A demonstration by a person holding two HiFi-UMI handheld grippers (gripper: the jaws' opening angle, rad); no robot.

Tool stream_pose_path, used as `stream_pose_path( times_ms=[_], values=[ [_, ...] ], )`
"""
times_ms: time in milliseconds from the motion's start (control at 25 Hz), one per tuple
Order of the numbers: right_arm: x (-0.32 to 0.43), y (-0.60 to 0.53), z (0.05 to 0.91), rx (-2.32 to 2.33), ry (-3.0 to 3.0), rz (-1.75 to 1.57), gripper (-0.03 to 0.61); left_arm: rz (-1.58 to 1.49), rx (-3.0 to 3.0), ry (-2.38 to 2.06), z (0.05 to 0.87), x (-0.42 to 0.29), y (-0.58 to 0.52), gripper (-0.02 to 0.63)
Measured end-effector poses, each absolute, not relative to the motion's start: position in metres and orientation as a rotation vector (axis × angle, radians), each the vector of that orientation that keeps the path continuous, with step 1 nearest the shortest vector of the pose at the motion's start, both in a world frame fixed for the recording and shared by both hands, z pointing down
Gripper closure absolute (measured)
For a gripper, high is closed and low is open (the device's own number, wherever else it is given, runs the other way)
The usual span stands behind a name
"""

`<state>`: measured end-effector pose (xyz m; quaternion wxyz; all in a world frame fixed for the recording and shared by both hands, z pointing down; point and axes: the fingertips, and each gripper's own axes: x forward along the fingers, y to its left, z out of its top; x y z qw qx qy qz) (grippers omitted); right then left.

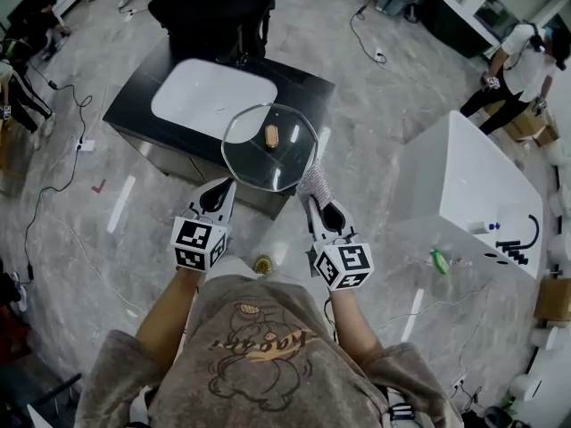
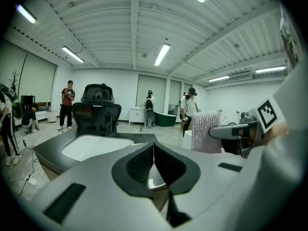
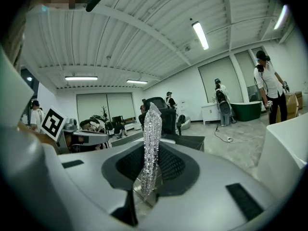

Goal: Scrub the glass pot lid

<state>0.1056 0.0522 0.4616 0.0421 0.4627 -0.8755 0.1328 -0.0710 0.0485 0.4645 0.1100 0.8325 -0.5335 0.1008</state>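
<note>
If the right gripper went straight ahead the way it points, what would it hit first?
Probably the glass pot lid: the silver scrubber clamped in the right gripper sits at its right rim in the head view. Depth is unclear, so it could pass beside it.

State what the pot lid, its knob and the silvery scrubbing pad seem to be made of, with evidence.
The lid looks like clear, glossy glass: the table shows through it. Its knob may be wood, being matt brown. The scrubbing pad seems metallic-thread mesh, sparkling silver.
</note>
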Motion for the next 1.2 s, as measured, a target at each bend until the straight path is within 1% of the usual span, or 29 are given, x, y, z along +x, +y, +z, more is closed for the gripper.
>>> stream_pose_path(
  times_ms=[200,280,320,400,440,520,880,1200],
  values=[
    [0.1,0.03,0.47,1.389,-2.669,0.439,0.499,0.293,2.462,-1.492,0.468,-0.065,0.022,0.594],
    [0.097,0.019,0.472,1.39,-2.664,0.444,0.499,0.277,2.468,-1.462,0.468,-0.064,0.009,0.578],
    [0.096,0.013,0.472,1.394,-2.661,0.445,0.499,0.272,2.469,-1.45,0.469,-0.063,0.001,0.547],
    [0.096,-0.001,0.474,1.413,-2.646,0.45,0.499,0.272,2.47,-1.43,0.473,-0.062,-0.016,0.422],
    [0.097,-0.007,0.475,1.425,-2.636,0.455,0.499,0.281,2.47,-1.415,0.477,-0.061,-0.024,0.378],
    [0.098,-0.019,0.478,1.445,-2.619,0.463,0.499,0.326,2.473,-1.372,0.487,-0.058,-0.039,0.348],
    [0.093,-0.075,0.481,1.559,-2.539,0.465,0.499,0.664,2.405,-1.118,0.562,-0.038,-0.104,0.345],
    [0.098,-0.096,0.487,1.617,-2.469,0.473,0.499,0.738,2.242,-1.129,0.606,-0.022,-0.14,0.346]
  ],
)
